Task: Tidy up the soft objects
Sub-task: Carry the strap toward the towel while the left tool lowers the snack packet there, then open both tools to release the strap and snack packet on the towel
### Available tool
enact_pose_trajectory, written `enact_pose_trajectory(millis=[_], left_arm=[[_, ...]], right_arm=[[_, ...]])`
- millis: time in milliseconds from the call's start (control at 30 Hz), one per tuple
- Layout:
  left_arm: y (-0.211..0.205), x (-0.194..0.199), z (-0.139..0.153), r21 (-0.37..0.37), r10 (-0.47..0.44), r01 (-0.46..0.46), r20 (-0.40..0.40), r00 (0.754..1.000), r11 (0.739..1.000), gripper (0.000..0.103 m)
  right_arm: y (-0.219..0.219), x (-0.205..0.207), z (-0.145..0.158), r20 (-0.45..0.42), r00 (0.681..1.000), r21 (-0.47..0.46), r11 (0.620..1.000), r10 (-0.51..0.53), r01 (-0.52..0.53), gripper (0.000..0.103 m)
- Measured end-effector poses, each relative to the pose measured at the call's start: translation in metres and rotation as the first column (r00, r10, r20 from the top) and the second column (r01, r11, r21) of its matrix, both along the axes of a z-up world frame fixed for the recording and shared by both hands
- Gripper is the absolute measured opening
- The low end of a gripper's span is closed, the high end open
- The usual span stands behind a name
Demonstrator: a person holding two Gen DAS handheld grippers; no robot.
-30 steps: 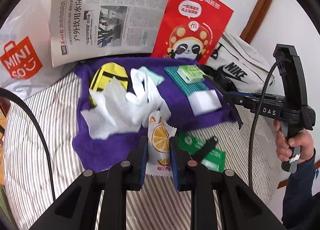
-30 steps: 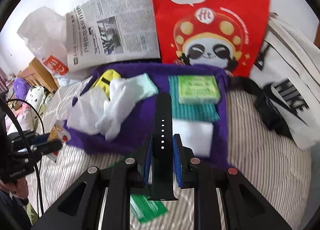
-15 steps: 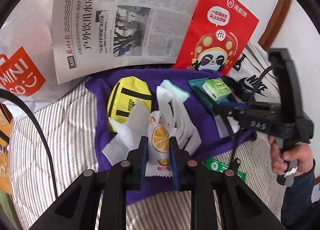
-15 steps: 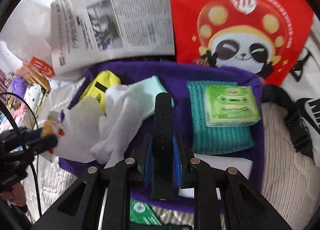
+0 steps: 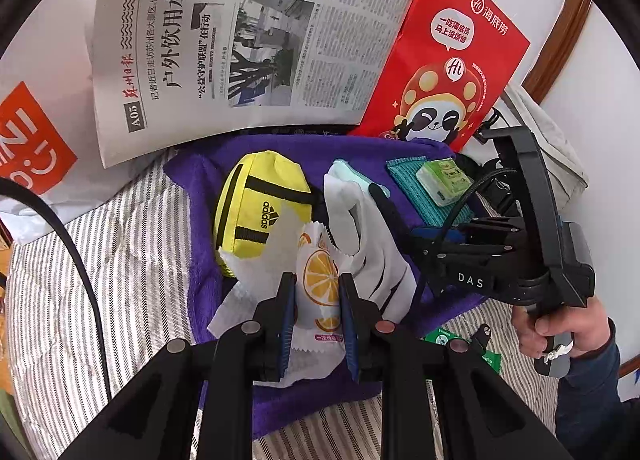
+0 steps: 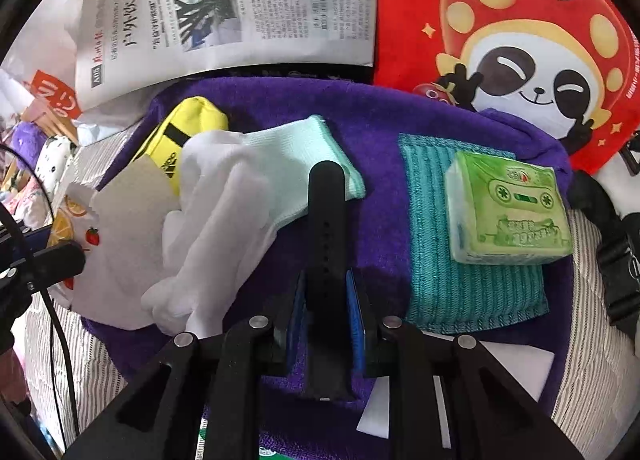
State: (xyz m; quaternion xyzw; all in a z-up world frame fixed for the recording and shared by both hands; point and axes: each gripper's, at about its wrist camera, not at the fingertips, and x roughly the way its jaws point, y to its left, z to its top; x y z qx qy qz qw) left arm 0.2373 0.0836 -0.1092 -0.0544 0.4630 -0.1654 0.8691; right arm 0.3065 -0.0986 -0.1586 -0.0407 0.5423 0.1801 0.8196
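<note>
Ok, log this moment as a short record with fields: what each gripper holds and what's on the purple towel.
left gripper: shut on orange-print packet
right gripper: black strap between its jaws, above the towel
purple towel: yellow pouch, white gloves, teal cloth with green tissue pack on it
surface: striped bedding

Striped bed (image 5: 132, 268) — purple towel (image 6: 372, 132) spread on it; green packet (image 5: 490, 360) beside the towel.
</note>
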Motion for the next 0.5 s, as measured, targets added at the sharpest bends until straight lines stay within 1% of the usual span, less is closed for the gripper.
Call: enact_pose_trajectory(millis=[33,67,167,367,500], left_arm=[[-0.001,0.0,0.0,-0.004,-0.006,0.006,0.001,1.0,1.0,0.02],[-0.002,0.001,0.0,-0.003,-0.009,0.009,0.002,1.0,1.0,0.02],[-0.003,0.003,-0.002,0.007,-0.015,0.015,-0.002,1.0,1.0,0.02],[-0.009,0.008,-0.008,-0.011,-0.03,0.03,-0.022,0.999,0.999,0.02],[-0.024,0.014,-0.013,0.017,-0.055,0.056,-0.04,0.998,0.998,0.021]], right_arm=[[-0.001,0.0,0.0,0.002,1.0,0.005,1.0,0.005,-0.005,0.029],[0.0,0.002,0.001,0.008,1.0,0.01,1.0,0.007,-0.007,0.038],[-0.005,-0.005,0.012,0.049,0.999,0.012,1.0,0.007,-0.007,0.051],[-0.025,-0.018,0.037,0.101,0.995,0.046,0.999,-0.028,0.024,0.052],[-0.038,-0.027,0.05,0.129,0.99,0.038,0.998,-0.058,0.053,0.052]])
